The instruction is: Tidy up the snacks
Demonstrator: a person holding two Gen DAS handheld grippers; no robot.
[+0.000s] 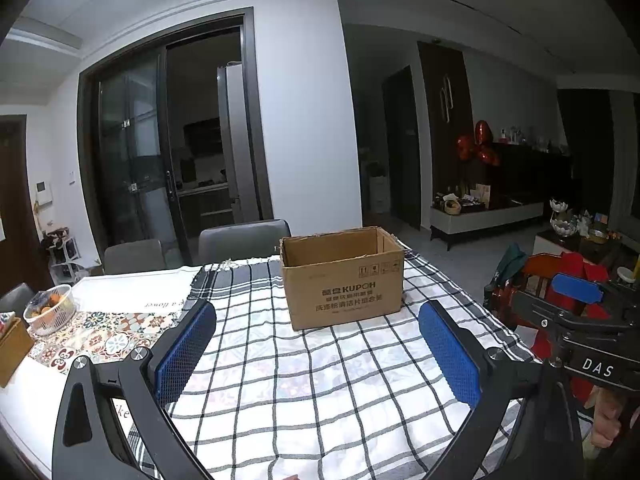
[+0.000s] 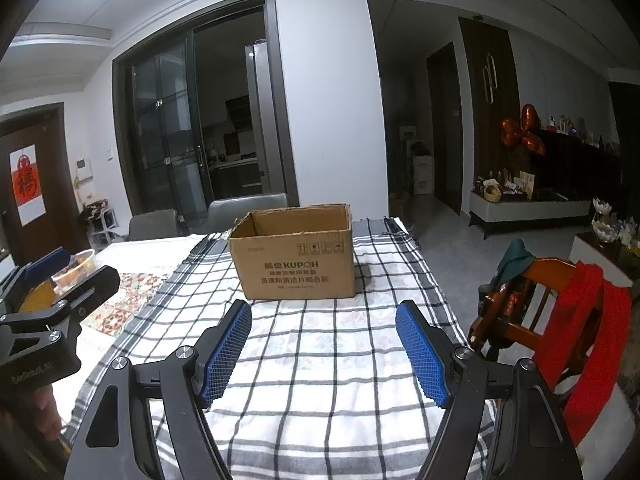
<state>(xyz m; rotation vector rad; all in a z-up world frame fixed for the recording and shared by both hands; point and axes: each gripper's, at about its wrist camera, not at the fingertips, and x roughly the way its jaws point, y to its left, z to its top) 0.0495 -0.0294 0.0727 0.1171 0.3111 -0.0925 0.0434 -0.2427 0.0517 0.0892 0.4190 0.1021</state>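
Nearest in the left wrist view, left gripper [image 1: 316,354] spread wide, blue pads [image 1: 184,354] well apart, nothing between them, nothing touched, only checked cloth [image 1: 304,400] below. Same in the right wrist view: right gripper [image 2: 324,354] wide open, empty, hovering over the cloth with pads [image 2: 422,354] clear of everything. Side by side, both aimed forward along the table [image 1: 132,286]. Straight ahead of both, past a bare stretch of cloth, a cardboard box [image 2: 294,256], upright, top flaps open, long axis running left to right across the line of approach, printed face toward the grippers. Box sits a little right of centre for the left tool and a little left of centre for the right, so roughly between them; neither plainly nearer. Inside of the box mostly hidden by its near wall. No loose snacks visible on the cloth. Far left, beyond the cloth's edge, a white basket [image 1: 50,310] with something orange in it, closer to the left gripper. Likely still the very start of the task.
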